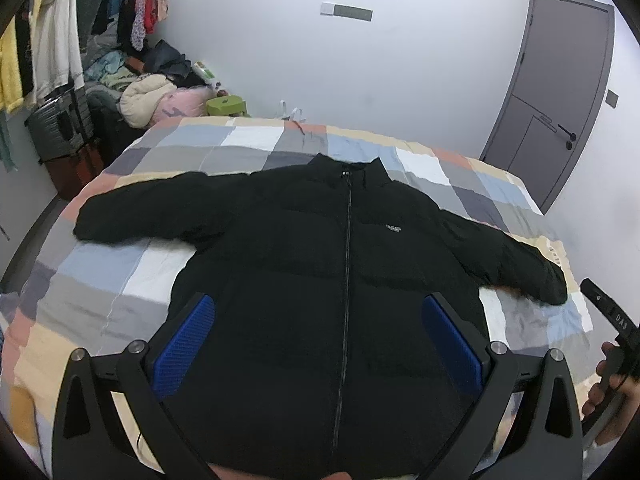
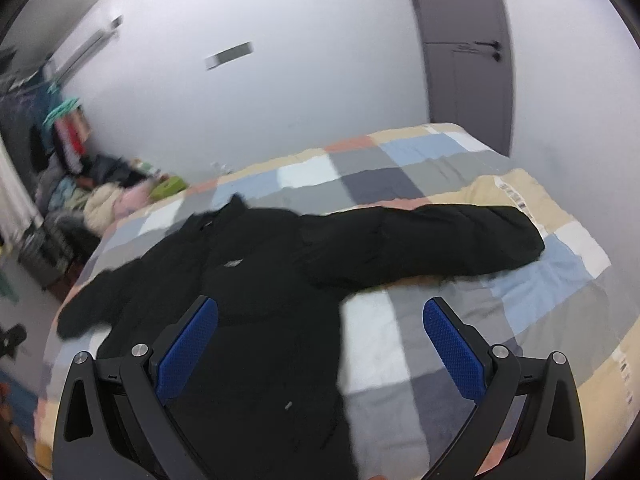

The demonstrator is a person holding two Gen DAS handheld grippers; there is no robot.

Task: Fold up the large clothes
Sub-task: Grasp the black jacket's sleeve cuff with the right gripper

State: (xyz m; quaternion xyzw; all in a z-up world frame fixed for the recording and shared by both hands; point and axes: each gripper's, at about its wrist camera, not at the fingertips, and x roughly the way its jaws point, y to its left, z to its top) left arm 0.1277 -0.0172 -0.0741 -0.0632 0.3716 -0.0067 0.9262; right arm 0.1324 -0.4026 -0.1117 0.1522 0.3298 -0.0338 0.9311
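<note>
Jacket [image 1: 304, 248]: one, black, zipped, spread face-up on the bed, collar toward the far wall.
Sleeves: two, both stretched out sideways; one [image 2: 432, 236] reaching across the checks in the right wrist view.
Bedspread [image 1: 168, 152]: one, checked in grey, blue, white, peach.
Left gripper [image 1: 316, 308]: jaws wide apart, holding nothing, poised above the jacket's lower front.
Right gripper [image 2: 320, 312]: jaws spread too, empty, over the jacket's edge and the bedspread.
Door [image 1: 560, 92]: one, grey, shut.
Hand [image 1: 608, 384]: one showing, at the frame's right edge, wrapped round a black handle.
</note>
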